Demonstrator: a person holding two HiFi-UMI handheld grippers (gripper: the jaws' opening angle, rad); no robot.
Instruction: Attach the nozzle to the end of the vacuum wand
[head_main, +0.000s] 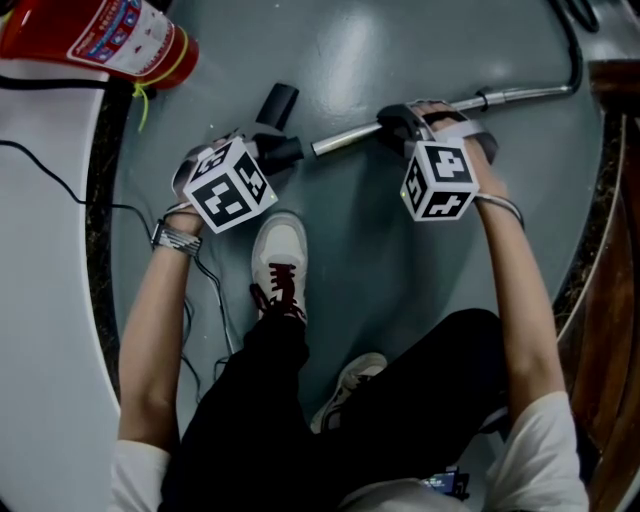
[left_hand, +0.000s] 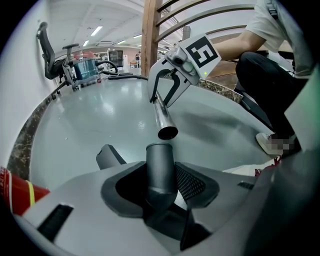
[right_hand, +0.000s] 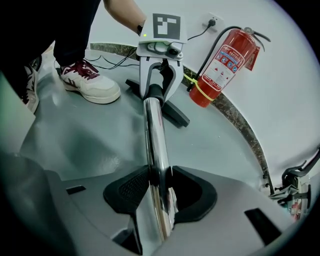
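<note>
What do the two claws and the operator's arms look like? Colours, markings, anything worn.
Left claw and right claw: light grey shells, black mesh-textured pads, each topped by a white cube with black square markers. White short sleeves; metal-band watch on the left wrist, thin band on the right.

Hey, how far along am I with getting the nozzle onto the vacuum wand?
Done: both parts are gripped. The left tool is shut on the dark nozzle, and the right tool is shut on the chrome wand.
In hand: lining them up. The wand's open end sits just short of the nozzle's mouth, with a gap showing.
Left: push them together until seated.
</note>
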